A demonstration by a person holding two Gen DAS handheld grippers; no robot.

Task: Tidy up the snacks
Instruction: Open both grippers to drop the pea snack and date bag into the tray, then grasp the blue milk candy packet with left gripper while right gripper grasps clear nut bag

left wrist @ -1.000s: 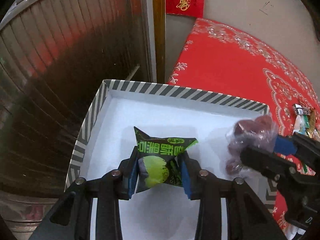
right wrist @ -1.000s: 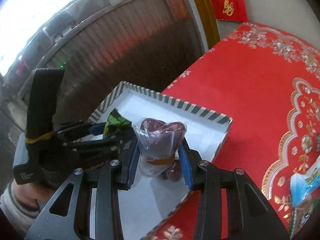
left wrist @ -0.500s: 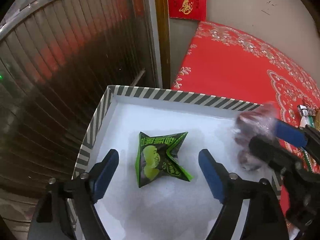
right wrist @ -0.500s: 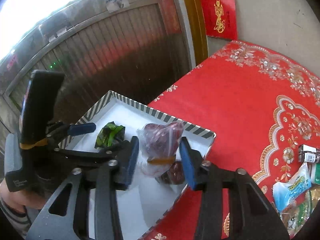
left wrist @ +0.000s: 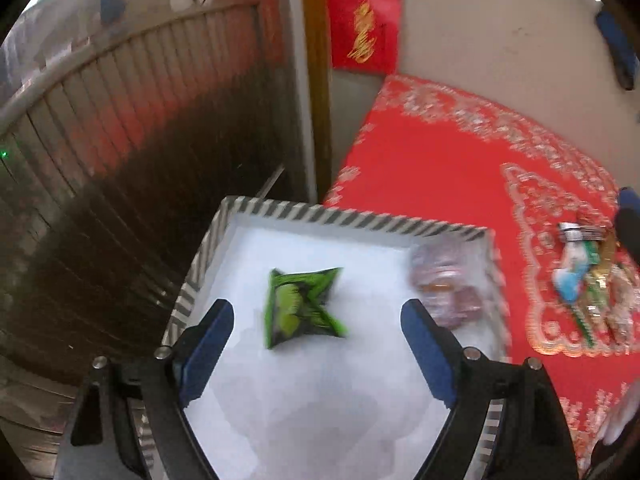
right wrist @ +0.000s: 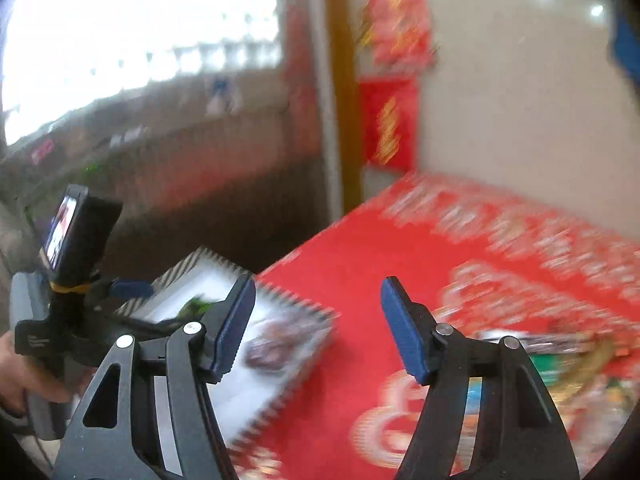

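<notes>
Green snack packet (left wrist: 303,307) flat, long axis upright in view

My table wears a red cloth (left wrist: 440,184) with pale ornamental patterning. The striped-rim white box (left wrist: 352,218) sits on its left corner, and a loose heap of snack packets (left wrist: 588,280) lies on the cloth, apart to the right

Both claws are wide open, nothing between the blue pads on either. Left claw (left wrist: 316,320) points forward and down; from the right wrist view it sits far left, a bare hand (right wrist: 18,376) wrapped around its handle. Right claw (right wrist: 318,318) is spread too.
</notes>
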